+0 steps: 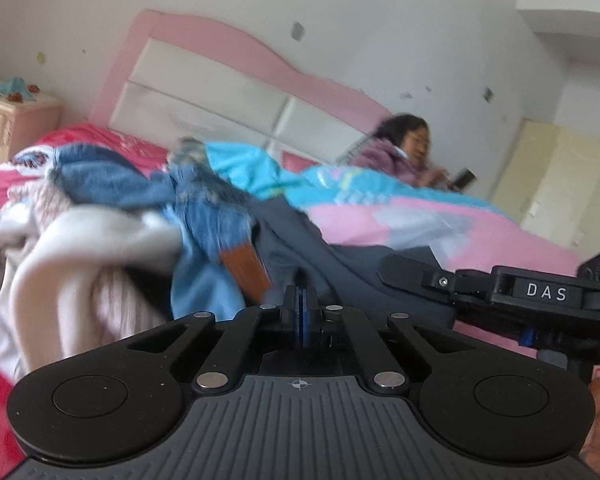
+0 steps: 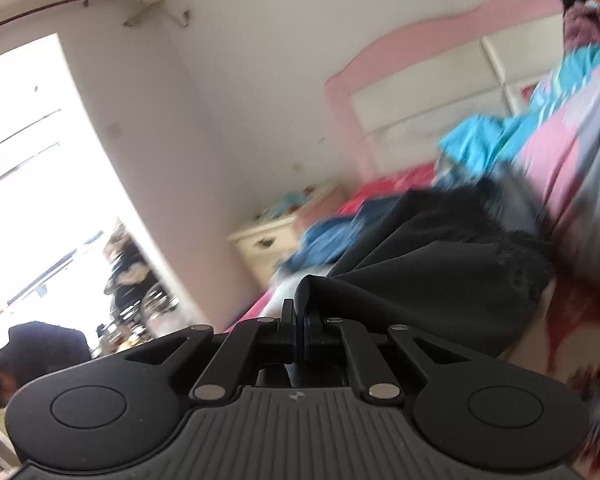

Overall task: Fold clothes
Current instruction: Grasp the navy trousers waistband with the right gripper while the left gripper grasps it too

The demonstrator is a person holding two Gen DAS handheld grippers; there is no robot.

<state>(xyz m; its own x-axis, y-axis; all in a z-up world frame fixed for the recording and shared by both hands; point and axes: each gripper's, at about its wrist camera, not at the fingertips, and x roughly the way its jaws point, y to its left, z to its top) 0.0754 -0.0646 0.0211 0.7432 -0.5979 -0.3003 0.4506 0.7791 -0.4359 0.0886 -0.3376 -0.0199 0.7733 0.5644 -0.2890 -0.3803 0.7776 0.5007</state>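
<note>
- The left tongs (image 1: 300, 300) are clenched tight at the near edge of a dark garment (image 1: 320, 256) on the bed (image 1: 500, 236); whether any cloth is nipped between the tips cannot be told.
- The right tongs (image 2: 299, 316) are clenched on a fold of the same dark garment (image 2: 440, 276), which bunches up just past their tips and spreads away over the bed (image 2: 556, 152).
- In the left view, the right tongs' body enters from the right, close beside the left pair.
- Left of the garment lies a heap of clothes: jeans (image 1: 204, 208) with a brown patch, and pale cloth (image 1: 80, 240) in front.
- A pink and blue quilt (image 1: 380, 208) covers the bed behind; a person (image 1: 404, 152) sits against the pink headboard (image 1: 236, 48).
- A nightstand (image 1: 16, 120) stands by the bed's far side; the right view shows a bright window (image 2: 40, 180) and white walls.
</note>
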